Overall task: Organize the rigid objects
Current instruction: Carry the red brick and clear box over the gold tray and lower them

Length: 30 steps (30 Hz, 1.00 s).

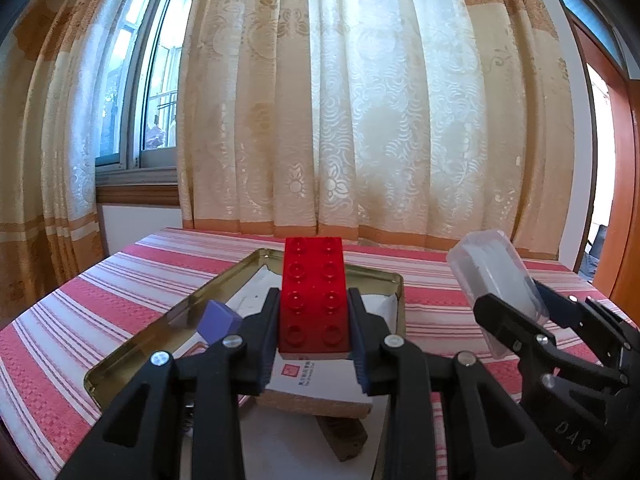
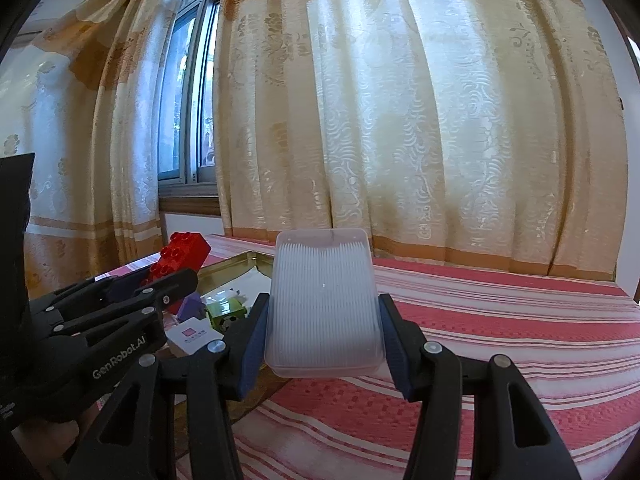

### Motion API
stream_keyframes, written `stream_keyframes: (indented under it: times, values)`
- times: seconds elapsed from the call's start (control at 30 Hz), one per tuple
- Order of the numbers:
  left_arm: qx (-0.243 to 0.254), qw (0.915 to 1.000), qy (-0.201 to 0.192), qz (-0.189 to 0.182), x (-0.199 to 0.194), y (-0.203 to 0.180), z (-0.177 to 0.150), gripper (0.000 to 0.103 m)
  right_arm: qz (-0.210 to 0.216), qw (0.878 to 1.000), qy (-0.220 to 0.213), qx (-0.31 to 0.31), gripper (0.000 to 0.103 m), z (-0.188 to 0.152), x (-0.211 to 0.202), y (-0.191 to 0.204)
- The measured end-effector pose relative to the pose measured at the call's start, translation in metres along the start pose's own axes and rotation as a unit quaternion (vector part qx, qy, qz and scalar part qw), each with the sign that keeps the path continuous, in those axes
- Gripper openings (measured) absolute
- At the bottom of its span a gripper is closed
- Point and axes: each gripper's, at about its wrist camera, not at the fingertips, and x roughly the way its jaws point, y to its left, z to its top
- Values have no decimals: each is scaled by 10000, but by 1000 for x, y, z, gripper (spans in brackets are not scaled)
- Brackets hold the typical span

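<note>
My left gripper is shut on a red studded building brick and holds it above a gold metal tin tray. My right gripper is shut on a clear plastic box of white sticks, held above the striped cloth to the right of the tray. The box also shows in the left wrist view, and the red brick in the right wrist view. In the tray lie a purple block, a white card on a cork board and a green item.
The table has a red and white striped cloth. A cork piece lies under the board near the tray's front. Curtains and a window stand right behind the table's far edge.
</note>
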Motion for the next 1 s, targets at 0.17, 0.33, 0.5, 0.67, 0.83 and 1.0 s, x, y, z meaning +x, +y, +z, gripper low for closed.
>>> stream_keyframes:
  times: [0.17, 0.33, 0.5, 0.67, 0.83, 1.0]
  values:
    - [-15, 10000, 24, 38, -1, 4, 0, 31, 110, 9999, 17, -48, 55, 0, 2, 7]
    - [-87, 9999, 49, 74, -1, 12, 0, 31, 167, 9998, 28, -66, 55, 1, 4, 13]
    - [-140, 9999, 58, 82, -2, 19, 0, 31, 215, 9997, 43, -98, 55, 1, 6, 19]
    - [-175, 9998, 62, 94, -2, 23, 0, 31, 287, 9995, 56, -127, 55, 1, 8, 25]
    - [-249, 9996, 139, 85, 0, 30, 0, 31, 408, 9990, 98, -153, 55, 3, 12, 30]
    - [-240, 9993, 229, 198, 0, 39, 0, 31, 596, 9978, 205, -193, 55, 5, 22, 36]
